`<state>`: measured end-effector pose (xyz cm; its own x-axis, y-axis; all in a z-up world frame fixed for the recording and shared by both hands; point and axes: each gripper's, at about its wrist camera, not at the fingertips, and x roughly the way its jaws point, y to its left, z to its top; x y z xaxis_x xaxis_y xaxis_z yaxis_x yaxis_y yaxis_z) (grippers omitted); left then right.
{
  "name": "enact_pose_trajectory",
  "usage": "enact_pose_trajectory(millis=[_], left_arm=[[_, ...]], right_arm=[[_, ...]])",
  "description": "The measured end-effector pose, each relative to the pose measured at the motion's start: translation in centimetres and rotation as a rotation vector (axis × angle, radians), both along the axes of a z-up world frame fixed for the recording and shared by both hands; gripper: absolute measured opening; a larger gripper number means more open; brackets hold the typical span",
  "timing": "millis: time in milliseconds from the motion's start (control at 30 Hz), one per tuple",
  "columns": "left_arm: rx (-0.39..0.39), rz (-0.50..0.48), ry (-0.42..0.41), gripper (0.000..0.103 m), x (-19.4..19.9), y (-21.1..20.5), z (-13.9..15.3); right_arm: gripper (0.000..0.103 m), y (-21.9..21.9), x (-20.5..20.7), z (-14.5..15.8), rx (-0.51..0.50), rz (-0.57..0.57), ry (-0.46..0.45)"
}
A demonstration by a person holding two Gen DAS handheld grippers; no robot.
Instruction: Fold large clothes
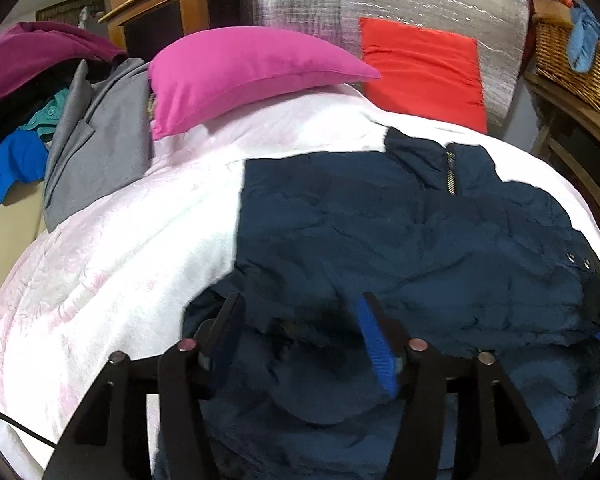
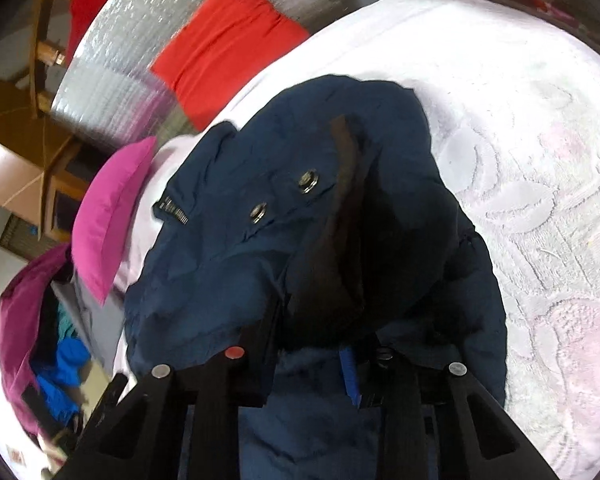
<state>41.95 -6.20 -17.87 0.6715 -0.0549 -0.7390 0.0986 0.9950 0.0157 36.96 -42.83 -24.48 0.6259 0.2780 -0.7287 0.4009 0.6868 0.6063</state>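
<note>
Item: navy jacket (image 1: 400, 232), flat on white bedspread (image 1: 112, 264) for folding | left gripper (image 1: 300, 320): jaws parted over hem, gripping nothing | right gripper (image 2: 312, 344): narrow, pinching lifted jacket fold, likely to carry it across | pink pillow (image 1: 236, 72) beyond

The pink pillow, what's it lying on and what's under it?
The pink pillow lies on the white bedspread, its left end over a grey coat. What sits beneath its middle is covered. The navy jacket lies apart, nearer the camera.
</note>
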Motion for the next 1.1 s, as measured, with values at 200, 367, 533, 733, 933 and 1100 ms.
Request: enact_pose_trajectory(millis=[200, 367, 533, 733, 933, 1100], left_arm=[[-0.084, 0.155, 0.005, 0.075, 2.3, 6.1, 0.9], [-0.198, 0.267, 0.064, 0.077, 4.0, 10.1, -0.1], [-0.254, 0.265, 0.146, 0.077, 5.3, 10.0, -2.1], [-0.208, 0.208, 0.166, 0.077, 6.5, 8.1, -3.0], [-0.164, 0.209, 0.173, 0.076, 7.2, 7.4, -3.5], [-0.098, 0.202, 0.201, 0.076, 7.3, 6.4, -4.4]], right_arm=[[0.030, -1.8, -2.3, 2.4, 0.012, 0.086, -0.053], [0.079, -5.9, -5.0, 3.7, -0.009, -0.130, -0.190], [0.079, -7.0, -3.4, 1.4, 0.011, -0.174, -0.147], [0.073, -4.9, -0.5, -0.9, -0.031, -0.106, -0.056], [0.039, -2.9, -0.9, 0.9, -0.220, -0.097, -0.099], [0.039, -3.3, -0.4, -0.6, -0.226, -0.085, -0.033]])
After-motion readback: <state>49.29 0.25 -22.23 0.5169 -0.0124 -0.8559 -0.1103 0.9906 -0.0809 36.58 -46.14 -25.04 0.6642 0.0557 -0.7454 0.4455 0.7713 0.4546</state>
